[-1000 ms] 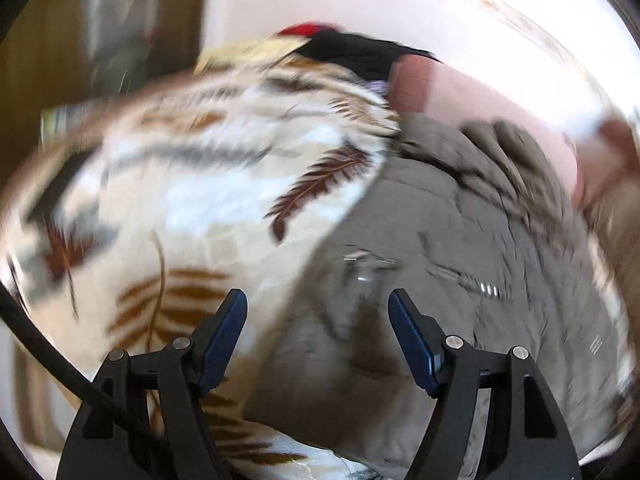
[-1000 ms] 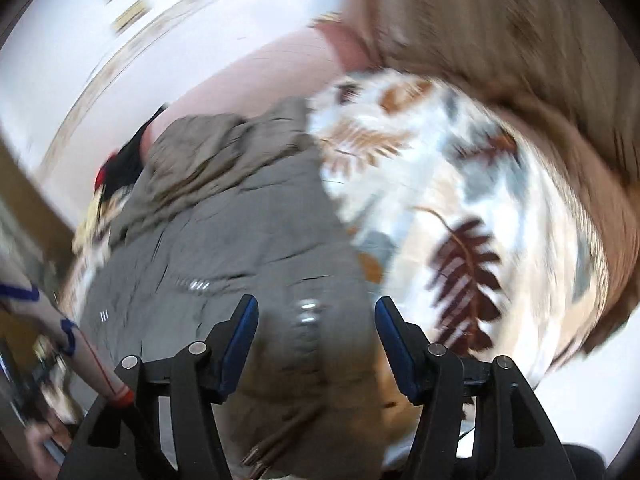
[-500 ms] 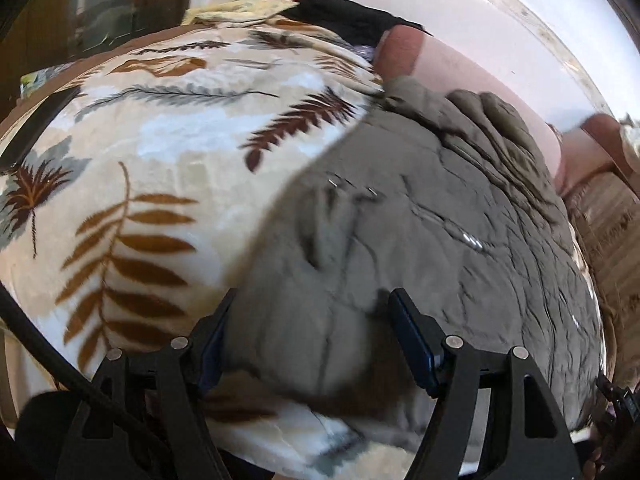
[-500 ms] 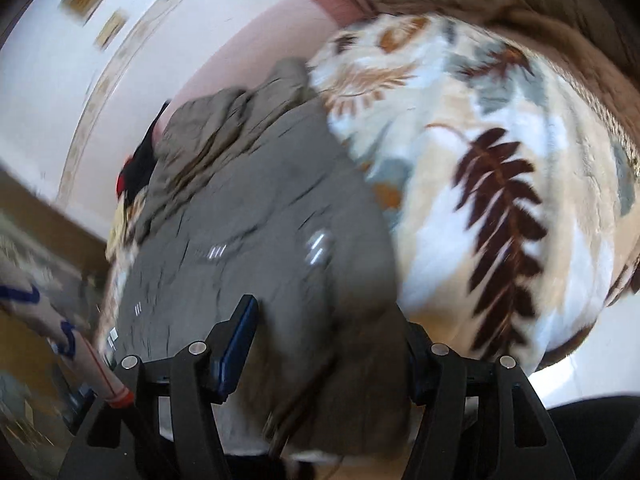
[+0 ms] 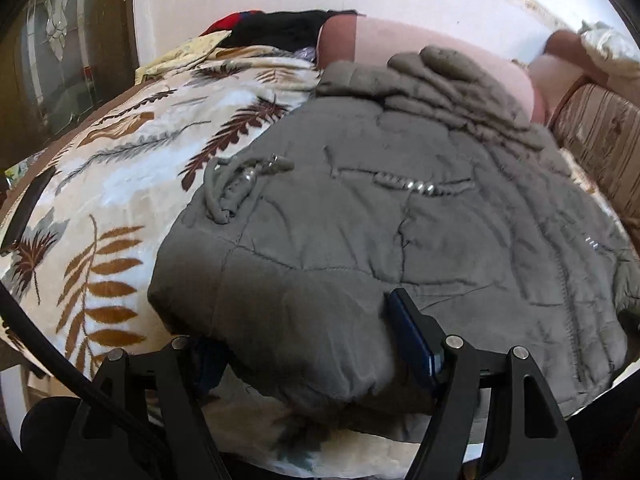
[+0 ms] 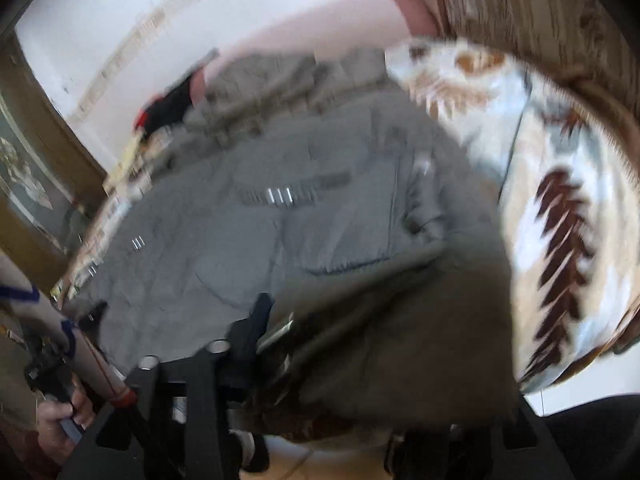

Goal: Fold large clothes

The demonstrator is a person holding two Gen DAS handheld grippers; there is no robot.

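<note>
Between my left gripper's [image 5: 308, 344] fingers I have the near hem corner of the grey quilted jacket [image 5: 400, 220]: the jaws stand fairly wide with the padded edge bulging between them, but the left pad is buried under fabric, so I cannot tell whether they press it. My right gripper [image 6: 352, 360] is closing; the jacket's other hem corner is bunched between its fingers, and only the left finger [image 6: 256, 320] shows, the right one lost under cloth. This view is smeared, so I cannot say the pads bite yet.

The left view alone gives me sharp detail: a drawstring cord [image 5: 228, 188] lying just beyond the left finger, and a pocket zipper [image 5: 416, 186] farther ahead. The right view alone shows the person's other hand [image 6: 60, 412] at lower left, gripping a handle.

The jacket lies flat on a leaf-patterned blanket [image 5: 112, 200], its hood [image 5: 440, 76] crumpled at the far end against a pink bolster [image 5: 400, 36]. Dark and red clothes [image 5: 280, 28] are heaped beyond the blanket, left of the bolster. A striped brown cushion [image 5: 600, 140] borders the jacket's right side.

Left of the left fingers the blanket lies bare out to its edge; right of the right fingers a strip of blanket runs up to the cushion.
</note>
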